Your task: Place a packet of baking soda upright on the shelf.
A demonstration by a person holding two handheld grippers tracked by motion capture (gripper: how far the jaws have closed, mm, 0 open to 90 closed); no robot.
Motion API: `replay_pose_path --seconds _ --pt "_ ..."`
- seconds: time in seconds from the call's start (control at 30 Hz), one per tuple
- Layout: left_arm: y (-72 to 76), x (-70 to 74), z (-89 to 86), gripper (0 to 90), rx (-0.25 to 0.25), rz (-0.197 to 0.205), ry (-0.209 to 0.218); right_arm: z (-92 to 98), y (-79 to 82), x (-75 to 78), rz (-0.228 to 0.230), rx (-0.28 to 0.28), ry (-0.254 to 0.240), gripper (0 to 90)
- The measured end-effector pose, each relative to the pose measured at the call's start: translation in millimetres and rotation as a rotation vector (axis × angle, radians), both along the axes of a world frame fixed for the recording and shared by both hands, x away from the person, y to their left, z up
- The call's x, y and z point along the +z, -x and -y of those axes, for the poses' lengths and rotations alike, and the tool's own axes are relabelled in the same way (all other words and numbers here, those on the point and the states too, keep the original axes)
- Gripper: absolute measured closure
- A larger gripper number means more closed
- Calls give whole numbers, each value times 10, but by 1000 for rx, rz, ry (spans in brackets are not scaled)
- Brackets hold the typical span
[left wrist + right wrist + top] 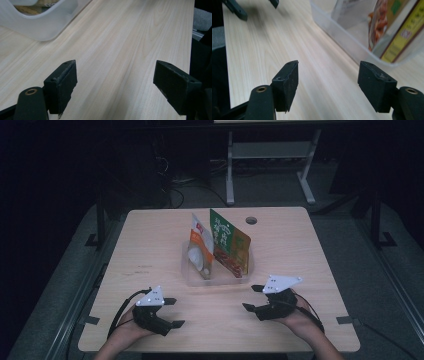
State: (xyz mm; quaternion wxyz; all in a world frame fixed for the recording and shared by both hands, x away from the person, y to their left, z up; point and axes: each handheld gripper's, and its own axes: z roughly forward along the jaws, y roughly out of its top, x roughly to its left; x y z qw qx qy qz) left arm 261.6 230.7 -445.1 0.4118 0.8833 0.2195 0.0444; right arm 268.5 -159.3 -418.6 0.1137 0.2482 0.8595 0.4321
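Note:
A clear plastic bin [197, 279] sits at the middle of the wooden table [150, 240]. Two food pouches stand upright in it: an orange and white one [200, 247] on the left, a green and red one [229, 242] on the right. My left gripper [178, 312] rests near the front edge, left of the bin, open with nothing between its jaws [115, 75]. My right gripper [248, 297] lies to the front right of the bin, also open and empty [328, 72]. In the right gripper view the bin's wall [342, 37] and a red-printed pouch [379, 22] lie just ahead.
The bin's corner [45, 27] shows in the left gripper view at the upper left. A round cable hole [251, 220] is at the table's far edge. A white desk frame [270, 155] stands behind on the dark floor. The left gripper's fingers [237, 10] appear far off in the right gripper view.

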Motion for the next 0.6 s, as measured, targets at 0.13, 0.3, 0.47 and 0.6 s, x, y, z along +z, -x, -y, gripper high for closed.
replay_pose_path --seconds 0.13,0.3,0.47,0.6 --pt "8 -23 31 184 -19 -7 -18 79 18 -78 -30 14 28 327" --pt "22 -54 64 179 -45 -18 -34 57 -10 -135 -50 33 53 321" --pt "16 -101 96 171 -80 -15 -77 35 -36 -201 -51 64 73 309" --pt "18 -132 121 168 -94 -17 -105 6 -47 -250 -54 85 105 301"
